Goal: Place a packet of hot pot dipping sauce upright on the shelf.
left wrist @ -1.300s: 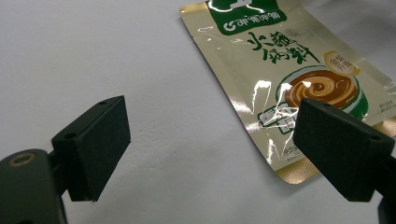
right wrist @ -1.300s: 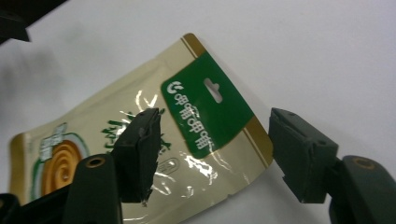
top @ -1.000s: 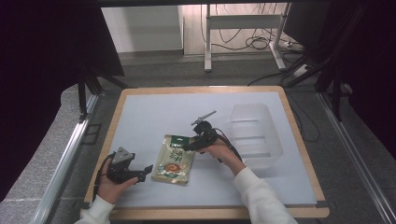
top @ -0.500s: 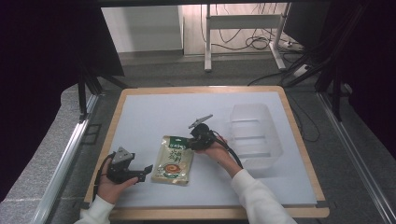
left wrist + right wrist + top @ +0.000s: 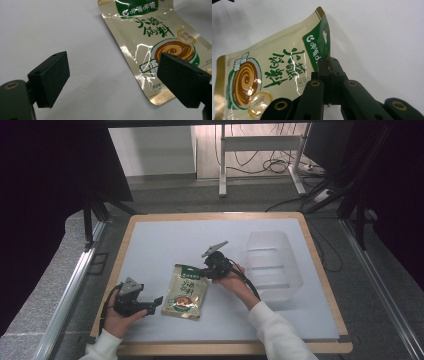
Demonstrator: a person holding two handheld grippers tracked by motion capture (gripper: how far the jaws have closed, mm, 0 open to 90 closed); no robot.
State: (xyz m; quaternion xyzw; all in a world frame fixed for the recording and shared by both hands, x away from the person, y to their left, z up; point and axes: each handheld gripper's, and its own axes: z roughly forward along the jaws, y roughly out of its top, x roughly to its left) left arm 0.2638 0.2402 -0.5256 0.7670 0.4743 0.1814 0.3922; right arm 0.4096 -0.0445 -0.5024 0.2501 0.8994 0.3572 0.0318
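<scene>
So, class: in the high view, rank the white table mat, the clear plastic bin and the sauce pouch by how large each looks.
1. White table mat, by far the largest.
2. Clear plastic bin.
3. Sauce pouch, smallest.
All lie on one surface, so nearness to the camera hardly affects the order.

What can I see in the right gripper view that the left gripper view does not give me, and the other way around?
The right gripper view gives the grip itself: the right gripper has just been closing and its jaws are now shut on the green top edge of the sauce pouch, which curls up beside them. The left gripper view gives the left gripper with its jaws wide apart and nothing between them, and the pouch's bottom seam lying flat past one jaw. Both give the gold pouch with its green print and brown swirl picture, on the white table.
</scene>
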